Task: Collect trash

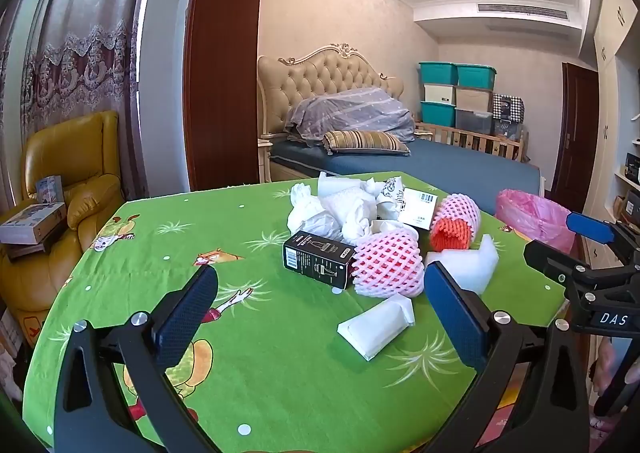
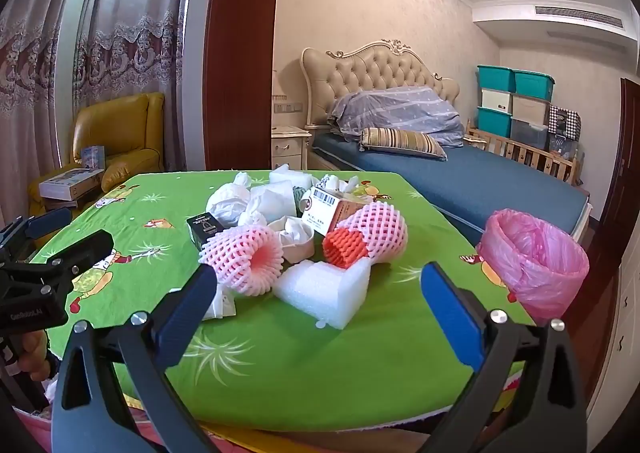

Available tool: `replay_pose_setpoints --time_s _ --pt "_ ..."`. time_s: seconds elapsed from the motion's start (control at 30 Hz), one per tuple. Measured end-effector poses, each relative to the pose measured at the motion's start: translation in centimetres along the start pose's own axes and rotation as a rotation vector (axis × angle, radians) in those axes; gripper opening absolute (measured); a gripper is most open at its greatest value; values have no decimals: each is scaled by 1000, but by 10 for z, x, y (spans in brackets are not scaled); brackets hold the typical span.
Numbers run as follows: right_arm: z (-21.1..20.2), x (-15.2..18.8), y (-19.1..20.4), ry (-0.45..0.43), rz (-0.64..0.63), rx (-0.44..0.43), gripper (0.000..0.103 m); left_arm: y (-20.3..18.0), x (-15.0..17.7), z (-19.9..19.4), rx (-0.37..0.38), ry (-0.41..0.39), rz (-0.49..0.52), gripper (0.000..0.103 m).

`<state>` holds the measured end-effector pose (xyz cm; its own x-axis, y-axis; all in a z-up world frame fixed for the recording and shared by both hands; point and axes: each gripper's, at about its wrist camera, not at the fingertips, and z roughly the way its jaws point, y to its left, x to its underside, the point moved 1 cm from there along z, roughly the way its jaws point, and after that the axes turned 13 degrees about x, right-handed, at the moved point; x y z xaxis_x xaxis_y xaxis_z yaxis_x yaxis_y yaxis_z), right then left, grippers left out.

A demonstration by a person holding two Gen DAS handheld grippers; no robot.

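Note:
A pile of trash lies on the green cartoon tablecloth [image 1: 256,365]: a black box [image 1: 318,259], a pink foam net [image 1: 388,265], a pink net with an orange one inside [image 1: 456,223], white foam sheet [image 1: 474,263], a flat white packet [image 1: 378,323], crumpled white paper [image 1: 332,209] and a white barcode box [image 1: 418,209]. My left gripper [image 1: 320,309] is open and empty, short of the pile. My right gripper [image 2: 320,307] is open and empty, its jaws either side of the white foam sheet [image 2: 324,287]. A bin lined with a pink bag [image 2: 534,259] stands at the table's right edge.
A bed [image 1: 420,161] lies beyond the table, with stacked storage boxes [image 1: 456,97] behind it. A yellow armchair [image 1: 72,177] holding boxes stands to the left. A dark wooden door frame [image 1: 224,61] rises behind the table. The table's near edge [image 2: 320,423] is close below.

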<state>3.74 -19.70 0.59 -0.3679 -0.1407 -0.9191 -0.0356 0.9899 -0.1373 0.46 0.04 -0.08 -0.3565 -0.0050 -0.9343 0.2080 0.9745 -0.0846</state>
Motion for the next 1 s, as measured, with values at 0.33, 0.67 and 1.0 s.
replay_pose_setpoints --time_s 0.33,0.67,1.0 --pt "3 0 -2 6 3 -2 99 0 0 0 0 -1 -1 97" --pt "3 0 -2 8 4 -3 99 0 0 1 0 -1 -2 97" --pt "3 0 -2 9 5 -3 99 0 0 1 0 -2 -3 97"
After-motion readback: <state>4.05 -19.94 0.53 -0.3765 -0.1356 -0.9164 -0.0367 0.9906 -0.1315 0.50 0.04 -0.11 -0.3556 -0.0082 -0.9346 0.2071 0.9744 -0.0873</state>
